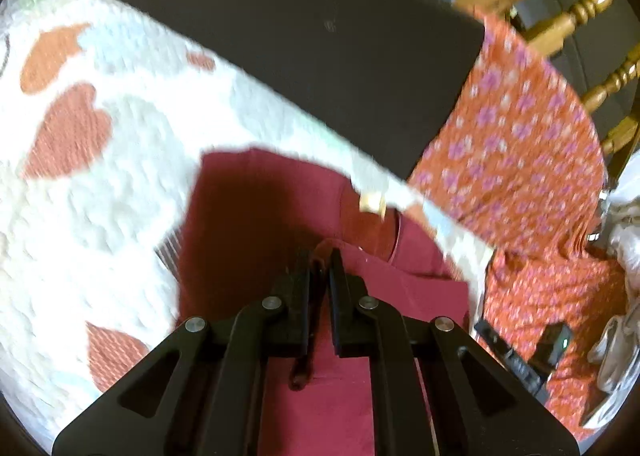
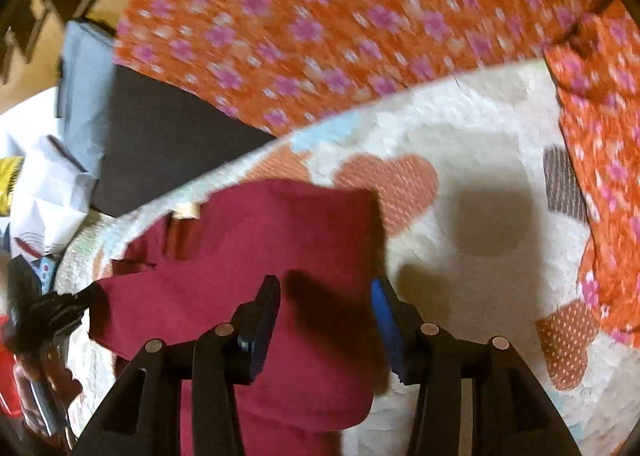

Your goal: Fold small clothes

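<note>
Fingers (image 1: 304,288) of my left gripper (image 1: 319,258) are pinched together on a fold of the maroon garment (image 1: 248,208); a dark strip of its cloth hangs down between them. My right gripper (image 2: 326,288) has its blue-padded fingers (image 2: 384,308) spread apart, hovering over the same maroon garment (image 2: 280,248) and gripping nothing. One of them hangs over the cloth, the other at its right-hand edge.

Garment lies partly folded on a white quilt (image 1: 100,216) with orange-red heart patches (image 1: 72,128), near the quilt's far edge. A small tan tag (image 1: 372,204) shows at the garment's collar; no writing readable, both views are motion-blurred. No brand or label legible anywhere.

Left gripper points forward and down at the cloth from the near side. In the right wrist view it shows at the left edge, at the garment's left corner, though the contact is too blurred to make out. Right gripper tilts down over the garment's right portion, its shadow falling on the quilt beside.

Outward: an orange fabric with purple flowers (image 2: 320,16) drapes past the quilt's edge, a dark flat surface (image 1: 300,56) lies beyond the quilt, and a turned wooden chair (image 1: 592,16) stands at far right. White crumpled papers (image 2: 48,184) sit at left in the right wrist view.
</note>
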A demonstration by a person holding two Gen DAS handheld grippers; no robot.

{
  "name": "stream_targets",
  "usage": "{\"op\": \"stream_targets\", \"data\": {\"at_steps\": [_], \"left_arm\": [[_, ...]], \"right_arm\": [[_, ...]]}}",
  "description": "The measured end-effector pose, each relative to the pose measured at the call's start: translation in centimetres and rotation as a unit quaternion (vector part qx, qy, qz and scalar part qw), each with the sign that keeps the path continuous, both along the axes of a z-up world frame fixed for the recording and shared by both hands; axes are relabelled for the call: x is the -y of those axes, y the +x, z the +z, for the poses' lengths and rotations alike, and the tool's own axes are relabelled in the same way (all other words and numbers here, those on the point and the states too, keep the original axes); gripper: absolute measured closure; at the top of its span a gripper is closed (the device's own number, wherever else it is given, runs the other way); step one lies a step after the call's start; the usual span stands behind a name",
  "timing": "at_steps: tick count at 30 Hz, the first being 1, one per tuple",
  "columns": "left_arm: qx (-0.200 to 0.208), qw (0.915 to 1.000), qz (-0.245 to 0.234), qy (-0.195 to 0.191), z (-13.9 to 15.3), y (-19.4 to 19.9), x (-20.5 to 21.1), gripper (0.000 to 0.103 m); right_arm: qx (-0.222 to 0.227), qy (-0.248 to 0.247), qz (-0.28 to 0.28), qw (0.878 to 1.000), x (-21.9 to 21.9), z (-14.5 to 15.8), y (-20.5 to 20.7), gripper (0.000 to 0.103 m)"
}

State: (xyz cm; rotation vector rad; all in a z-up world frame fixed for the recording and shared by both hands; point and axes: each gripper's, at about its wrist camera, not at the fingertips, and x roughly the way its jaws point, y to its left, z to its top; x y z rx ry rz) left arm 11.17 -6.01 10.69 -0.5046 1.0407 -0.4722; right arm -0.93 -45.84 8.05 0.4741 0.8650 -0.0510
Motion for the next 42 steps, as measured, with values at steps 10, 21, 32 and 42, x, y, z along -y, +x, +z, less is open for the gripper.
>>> {"op": "stream_targets", "data": {"at_steps": [10,21,32,42], "left_arm": [[-0.047,0.997,0.03,0.054,-4.0,1.0,-1.2,0.096],[-0.034,0.9953,0.042,0.081,-4.5,1.6,-1.2,0.096],[-0.045,0.9941,0.049,0.085,-5.6,1.4,-1.5,0.096],[-0.047,0.9953,0.05,0.068,-4.2,0.4,-2.3,0.096]], "right_arm": [[-0.033,0.029,-0.027,0.999,1.1,-2.6,2.4,0.057],[-0.056,-0.056,-0.009,0.997,-1.5,-3.3,3.2,0.075],[-0.042,-0.112,0.072,0.99,-5.3,-0.7,-1.8,0.075],[-0.06,-0.12,0.059,0.989,-5.2,-2.1,-3.6,0.075]]}}
